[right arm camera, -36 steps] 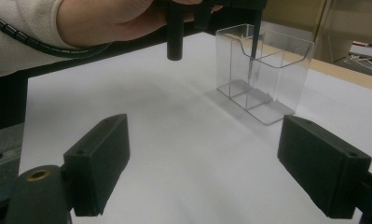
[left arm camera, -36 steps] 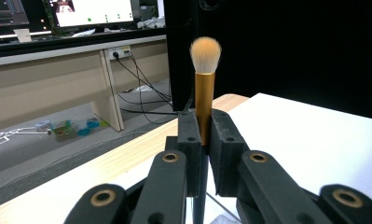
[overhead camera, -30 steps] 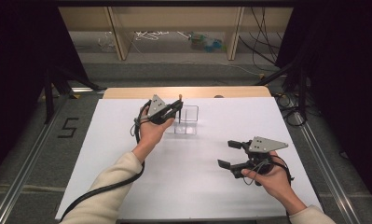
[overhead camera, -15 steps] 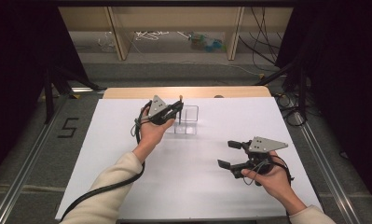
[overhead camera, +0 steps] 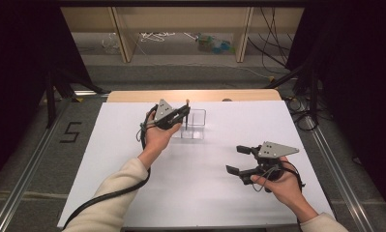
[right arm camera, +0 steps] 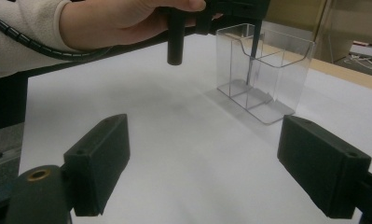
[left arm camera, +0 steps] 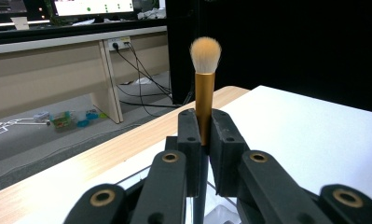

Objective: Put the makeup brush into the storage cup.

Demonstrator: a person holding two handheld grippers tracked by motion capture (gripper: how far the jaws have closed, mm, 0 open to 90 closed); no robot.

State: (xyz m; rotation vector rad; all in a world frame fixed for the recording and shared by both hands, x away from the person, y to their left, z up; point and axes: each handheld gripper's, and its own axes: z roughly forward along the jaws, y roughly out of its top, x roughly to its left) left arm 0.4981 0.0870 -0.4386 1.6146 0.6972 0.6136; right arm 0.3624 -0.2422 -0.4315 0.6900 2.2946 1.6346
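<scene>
You hold a gold-handled brush [left arm camera: 204, 100] with pale peach bristles in black jaws, above a white table [overhead camera: 132, 145] and clear box [right arm camera: 263, 70].

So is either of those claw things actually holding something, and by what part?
Yes: the left gripper grips a makeup brush by its gold ferrule, bristles up, handle down in the clear holder. The right gripper is open, holding nothing.

Makeup brush [left arm camera: 205, 88] with soft bristles and satin gold metal ferrule, clear glossy plastic holder [right arm camera: 263, 70], matt white table [overhead camera: 205, 193], matt black tongs [left arm camera: 202, 135]
</scene>
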